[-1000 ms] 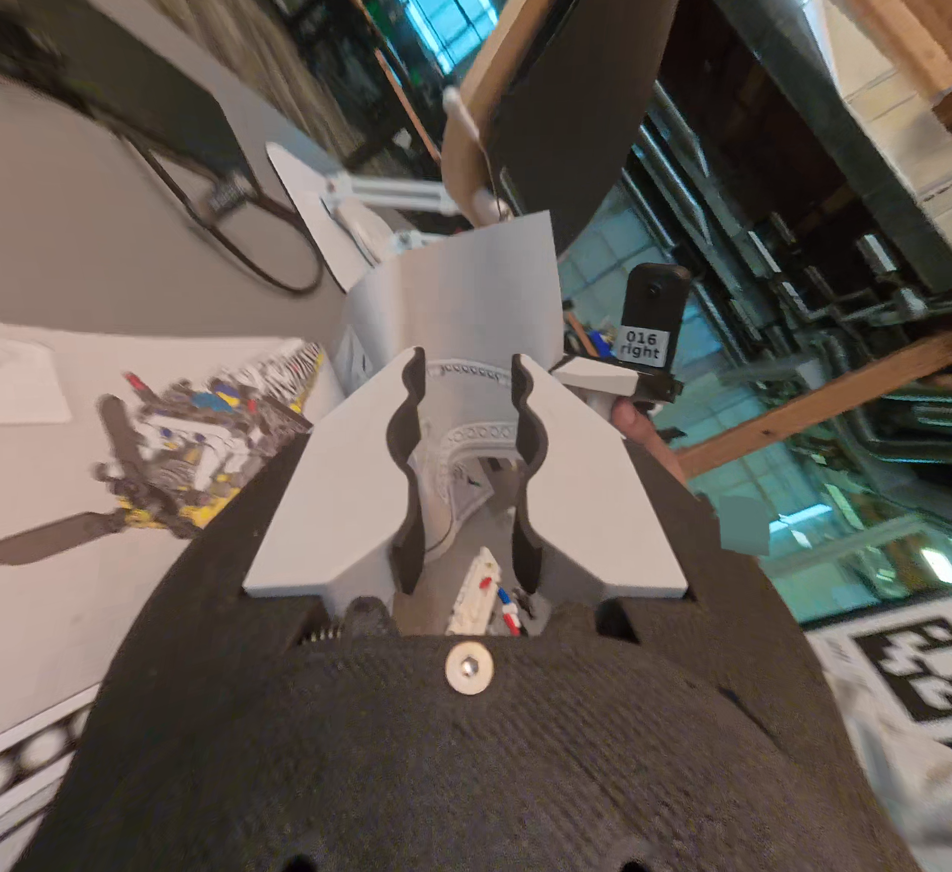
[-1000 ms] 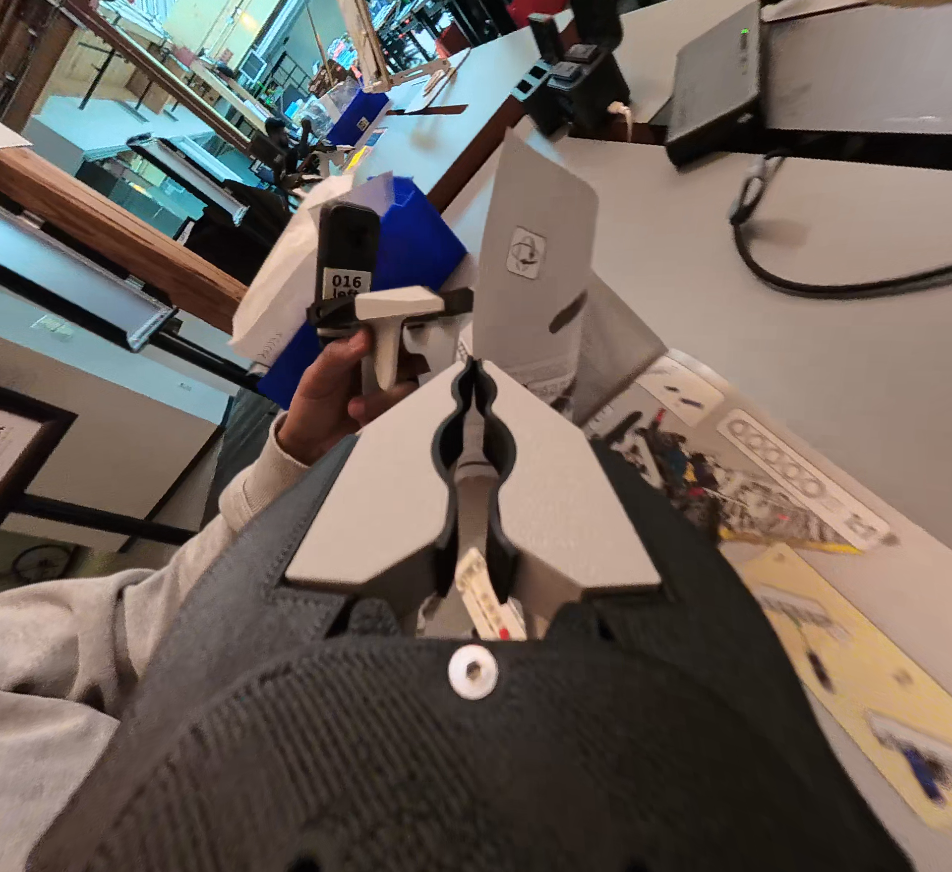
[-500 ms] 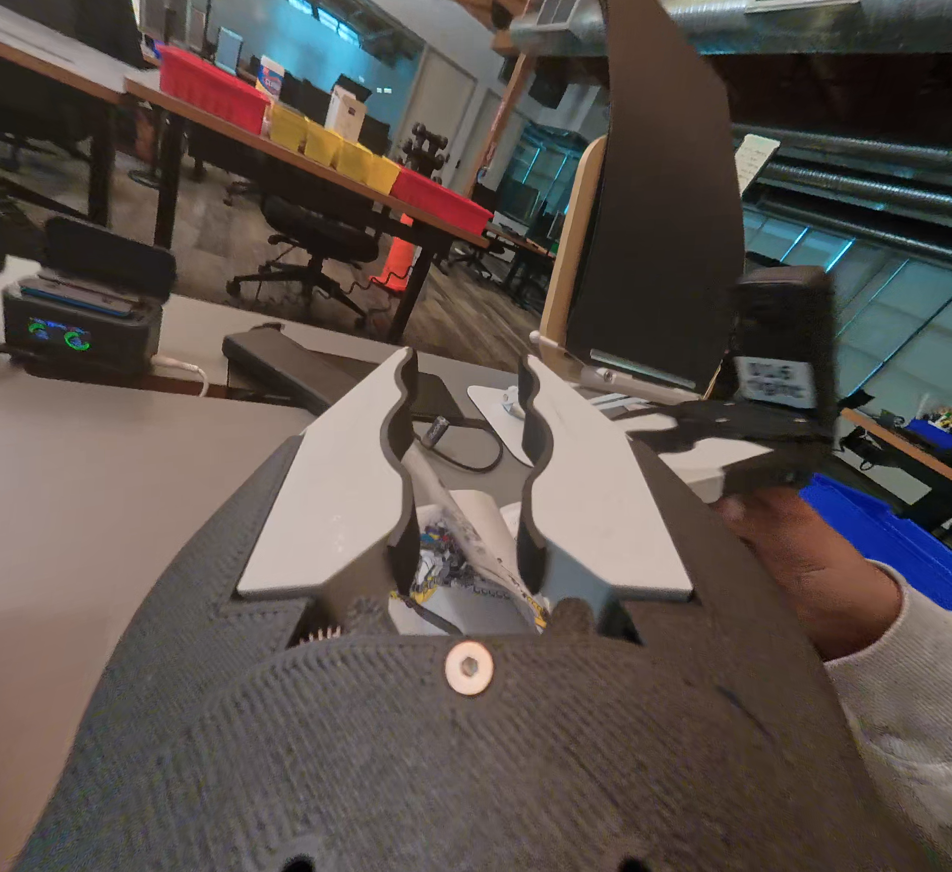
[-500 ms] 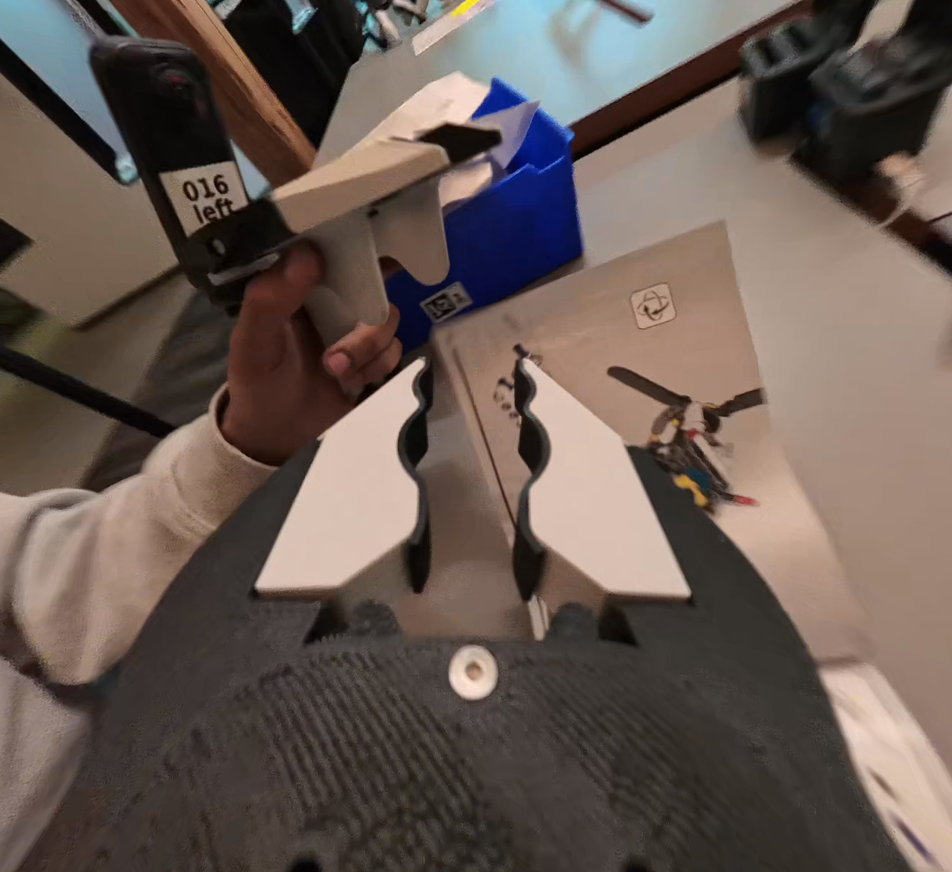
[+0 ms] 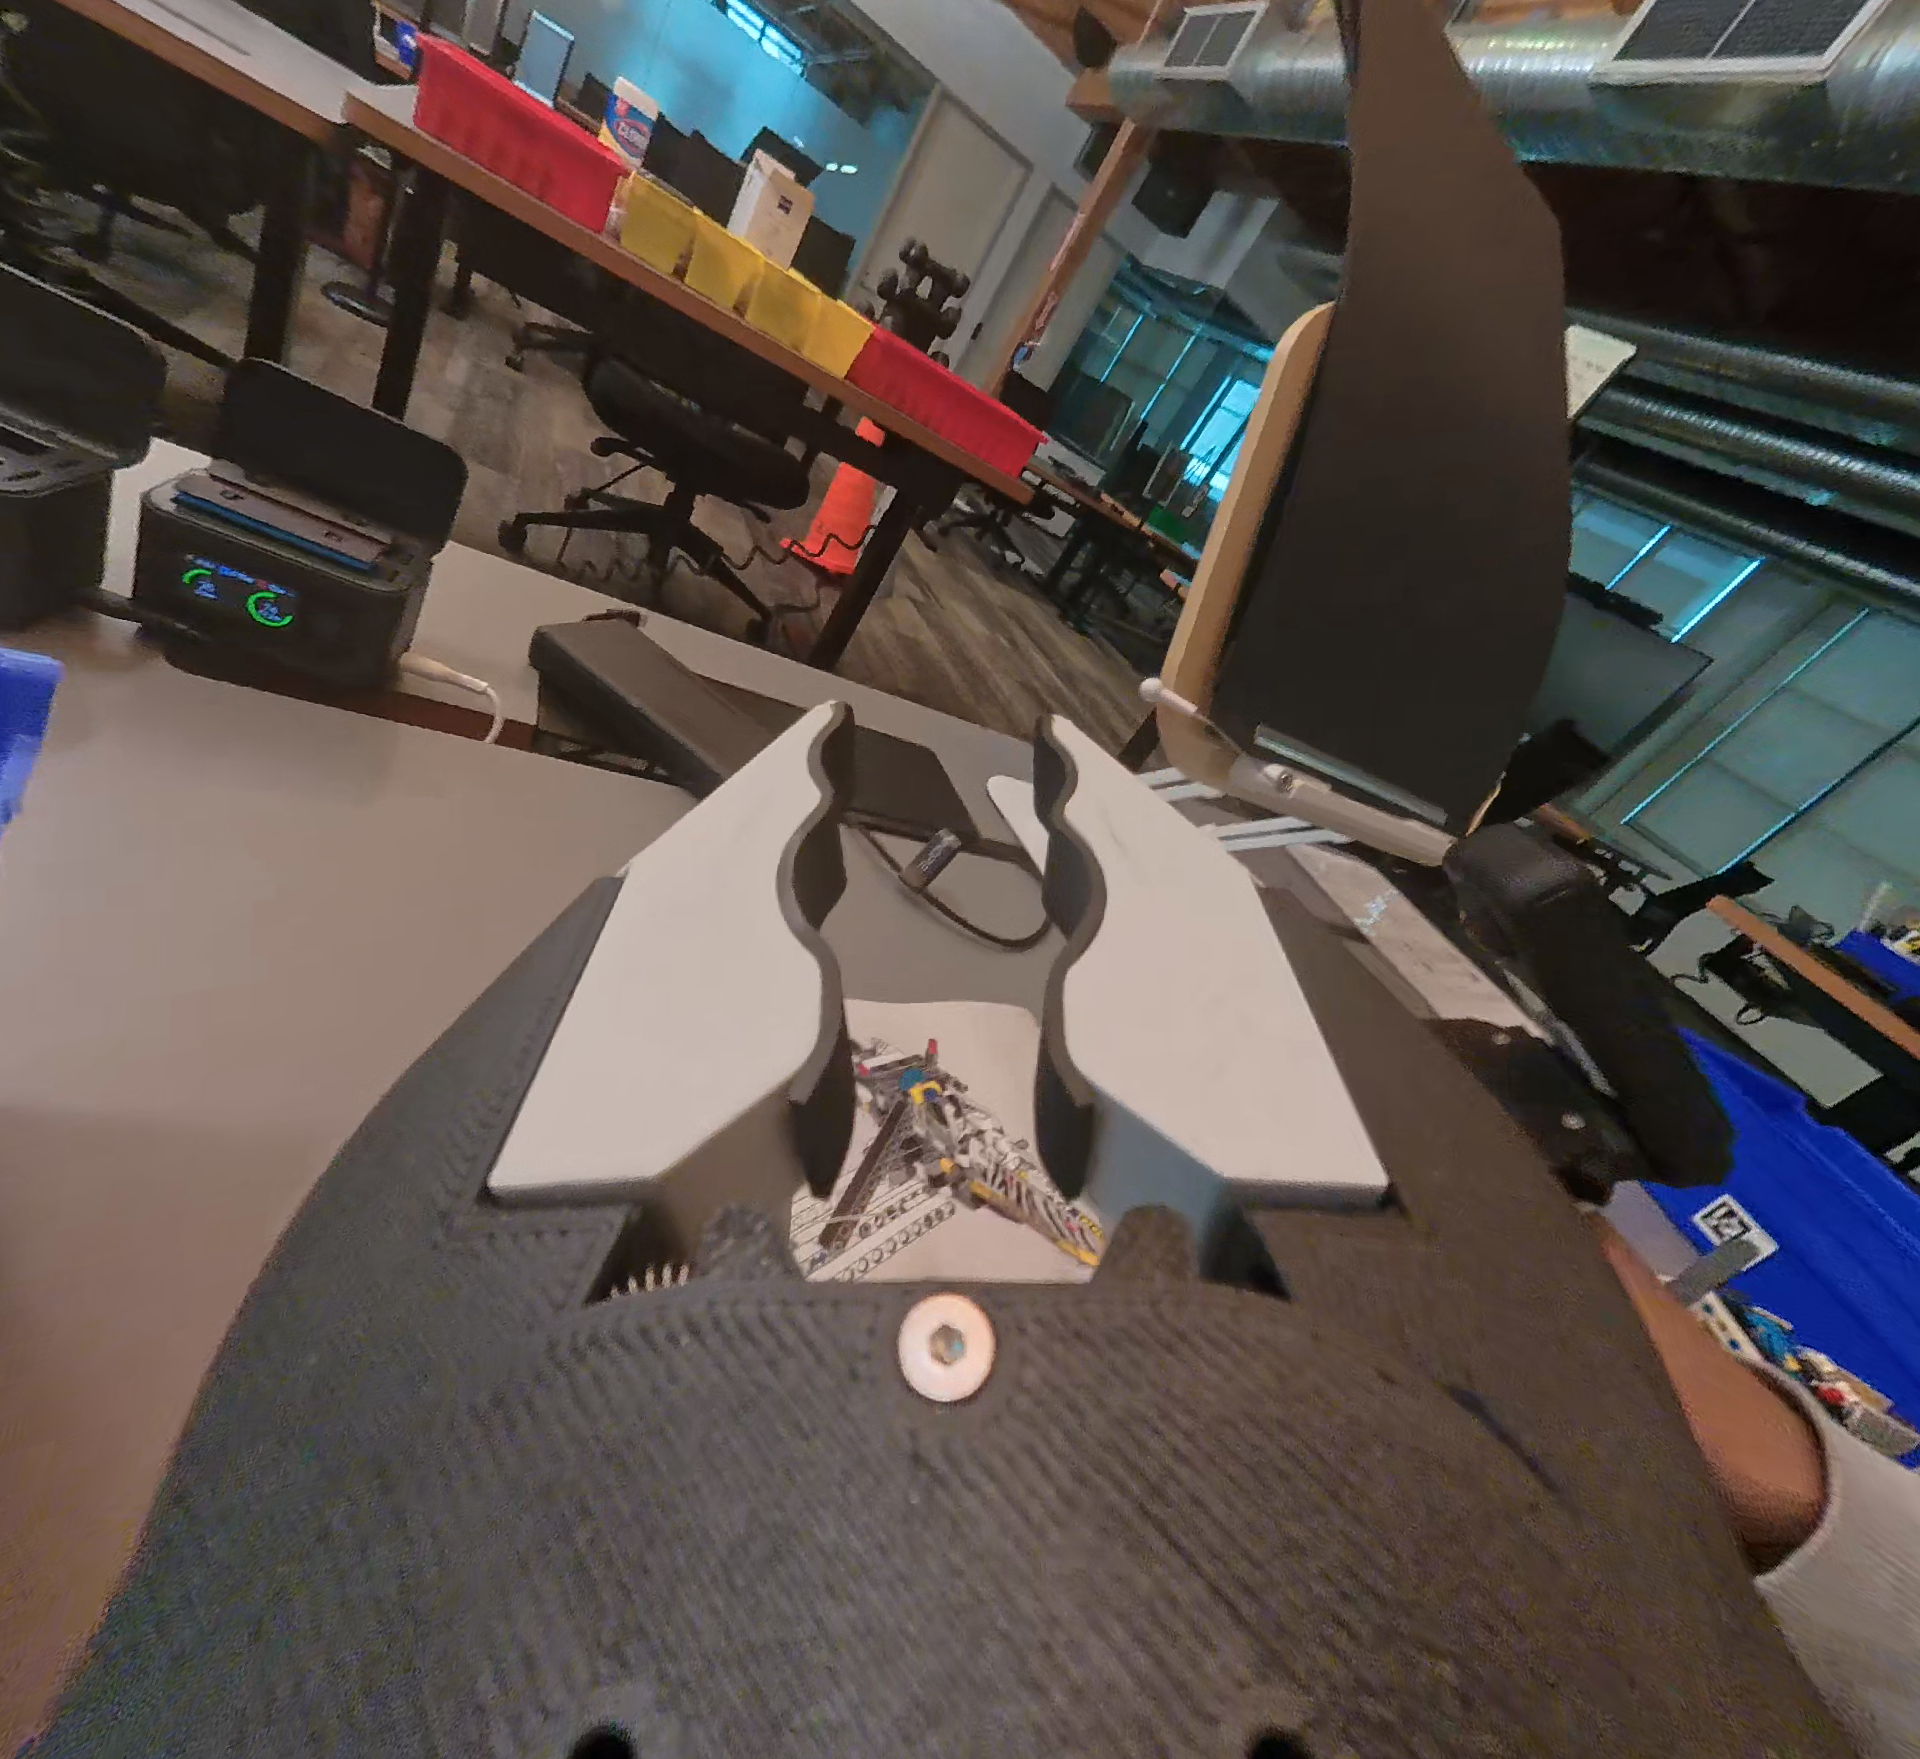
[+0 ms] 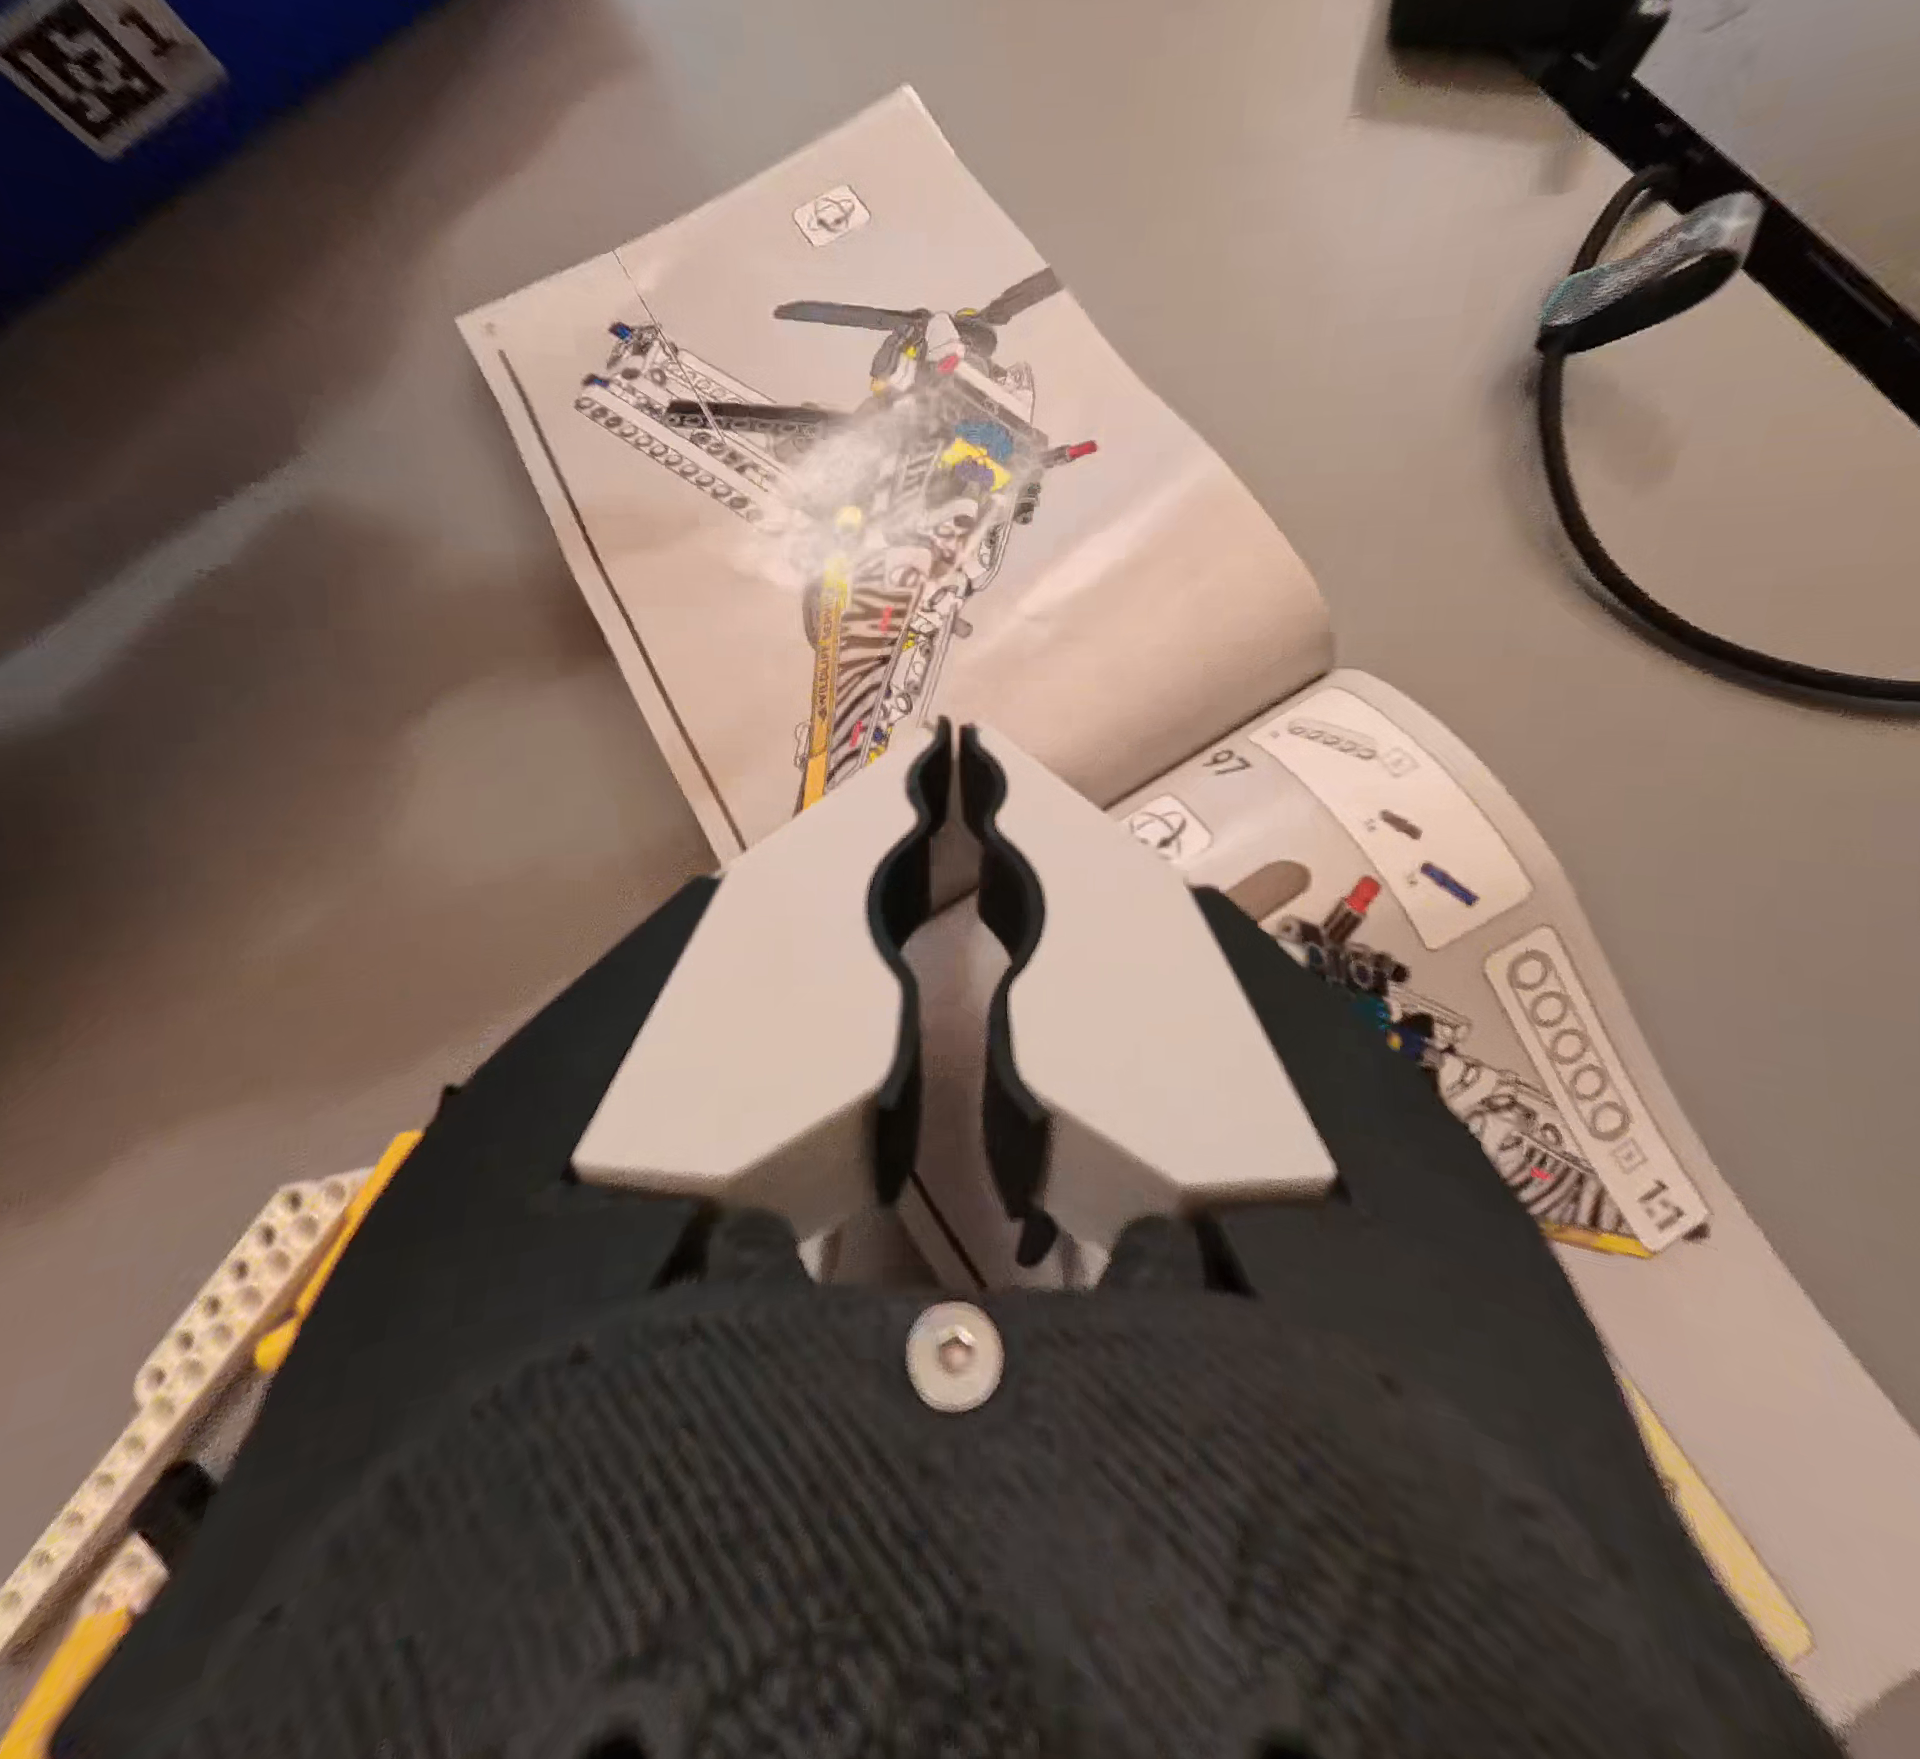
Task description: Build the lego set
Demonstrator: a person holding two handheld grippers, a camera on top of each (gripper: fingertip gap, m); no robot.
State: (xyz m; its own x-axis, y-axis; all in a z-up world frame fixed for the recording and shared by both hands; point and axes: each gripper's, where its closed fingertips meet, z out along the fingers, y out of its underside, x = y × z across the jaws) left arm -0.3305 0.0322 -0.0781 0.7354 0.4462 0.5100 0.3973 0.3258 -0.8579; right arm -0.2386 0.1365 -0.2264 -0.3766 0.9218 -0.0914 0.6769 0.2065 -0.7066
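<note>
Grey paper instruction booklet (image 6: 914, 504) lies open on grey worktop (image 6: 312, 722). Right hand-held gripper (image 6: 954, 743) nearly closed, empty, over page; left hand-held gripper (image 5: 940, 743) wide, empty. Perforated white-yellow lego assembly (image 6: 156, 1397) beside booklet. Advice: read page fully before picking parts.
</note>
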